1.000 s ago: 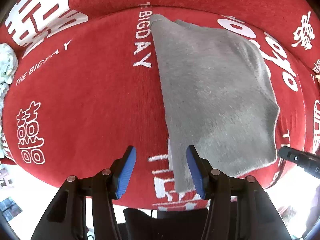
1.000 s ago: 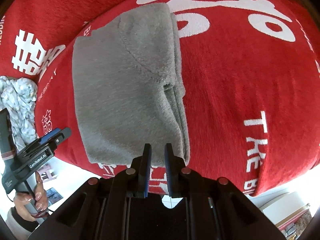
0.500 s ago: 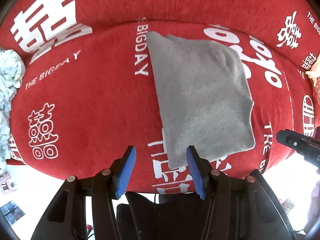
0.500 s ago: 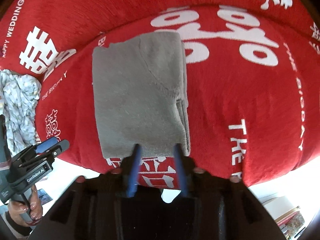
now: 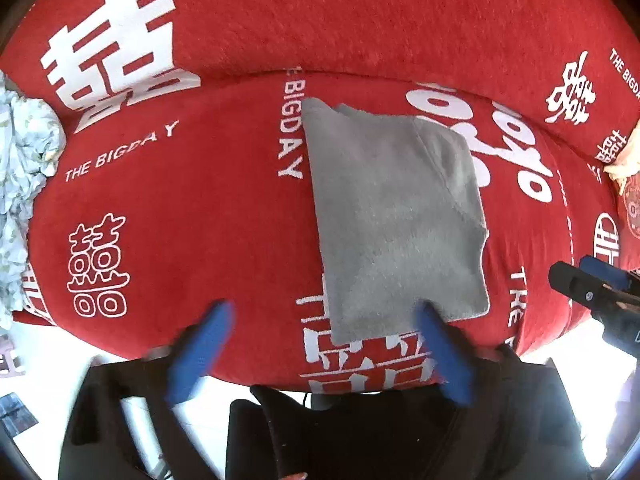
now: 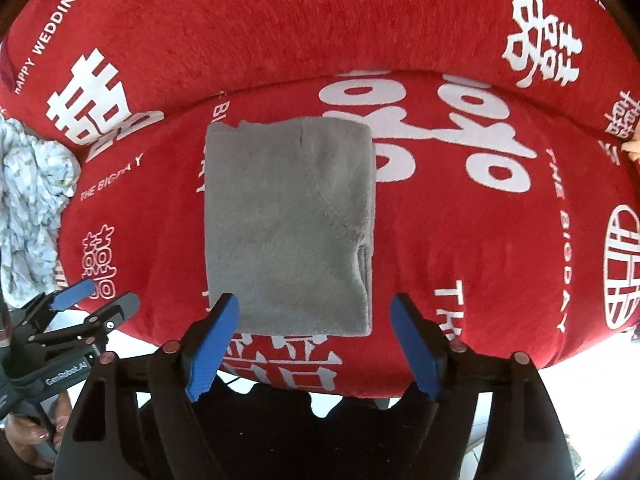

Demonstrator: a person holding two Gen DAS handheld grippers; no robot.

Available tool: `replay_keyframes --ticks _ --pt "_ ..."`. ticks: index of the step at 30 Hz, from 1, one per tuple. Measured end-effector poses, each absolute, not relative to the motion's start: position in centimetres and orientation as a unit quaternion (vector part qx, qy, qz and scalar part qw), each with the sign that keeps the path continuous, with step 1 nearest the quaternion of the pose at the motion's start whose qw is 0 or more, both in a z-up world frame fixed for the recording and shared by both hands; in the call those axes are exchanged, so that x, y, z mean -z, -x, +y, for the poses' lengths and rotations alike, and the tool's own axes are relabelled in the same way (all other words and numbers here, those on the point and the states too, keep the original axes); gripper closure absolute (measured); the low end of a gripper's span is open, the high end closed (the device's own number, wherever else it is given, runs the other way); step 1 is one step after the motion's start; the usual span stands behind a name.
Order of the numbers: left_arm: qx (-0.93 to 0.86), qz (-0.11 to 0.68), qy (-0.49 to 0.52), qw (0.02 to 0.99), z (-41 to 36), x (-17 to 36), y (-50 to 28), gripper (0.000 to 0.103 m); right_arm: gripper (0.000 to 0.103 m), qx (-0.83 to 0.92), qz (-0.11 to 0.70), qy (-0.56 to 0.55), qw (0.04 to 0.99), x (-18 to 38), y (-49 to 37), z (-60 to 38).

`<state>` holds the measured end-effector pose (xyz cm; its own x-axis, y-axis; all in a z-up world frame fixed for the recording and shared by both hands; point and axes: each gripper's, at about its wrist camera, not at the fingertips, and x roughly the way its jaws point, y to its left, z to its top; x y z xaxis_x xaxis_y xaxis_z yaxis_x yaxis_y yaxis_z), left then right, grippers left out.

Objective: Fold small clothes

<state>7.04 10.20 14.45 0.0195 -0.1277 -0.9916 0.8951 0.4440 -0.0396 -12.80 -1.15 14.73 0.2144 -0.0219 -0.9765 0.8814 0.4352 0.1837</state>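
Note:
A grey fleece garment (image 5: 396, 216) lies folded into a flat rectangle on the red sofa seat (image 5: 192, 216); it also shows in the right wrist view (image 6: 288, 224). My left gripper (image 5: 324, 312) is open wide and empty, held back from the garment's near edge, its blue fingers blurred. My right gripper (image 6: 314, 304) is open wide and empty, just short of the garment's near edge. The left gripper shows at the lower left of the right wrist view (image 6: 96, 296), and the right gripper at the right edge of the left wrist view (image 5: 576, 276).
The sofa cover is red with white lettering, with a backrest (image 6: 280, 20) behind the seat. A crumpled pale patterned cloth (image 6: 28, 208) lies at the seat's left end. A cream item (image 5: 624, 156) sits at the far right. The seat's front edge (image 6: 360, 384) drops to a bright floor.
Both grippers have pulled back from the garment. The right gripper, shut a second ago at the garment's near edge, has opened wide. The left gripper has opened wider.

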Motion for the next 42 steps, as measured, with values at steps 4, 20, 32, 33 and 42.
replay_keyframes --ticks 4,20,32,33,42 --pt "0.405 0.553 -0.344 0.642 10.3 -15.5 -6.9 0.000 0.013 0.353 0.527 -0.401 0.661 -15.2 12.8 -0.9" --pt "0.384 0.545 -0.361 0.652 10.4 -16.7 -6.2 0.000 0.000 0.378 0.520 -0.388 0.661 -16.8 13.2 -0.9" --pt "0.374 0.545 -0.351 0.663 10.6 -17.3 -6.9 0.000 0.000 0.369 0.530 -0.375 0.665 -17.2 12.5 -0.6" --pt "0.372 0.546 -0.351 0.664 10.6 -17.3 -7.0 0.000 0.000 0.368 0.530 -0.375 0.665 -17.2 12.5 -0.6" --pt "0.361 0.549 -0.353 0.666 10.6 -17.1 -7.5 0.000 0.000 0.363 0.535 -0.375 0.665 -17.1 12.2 -0.7"
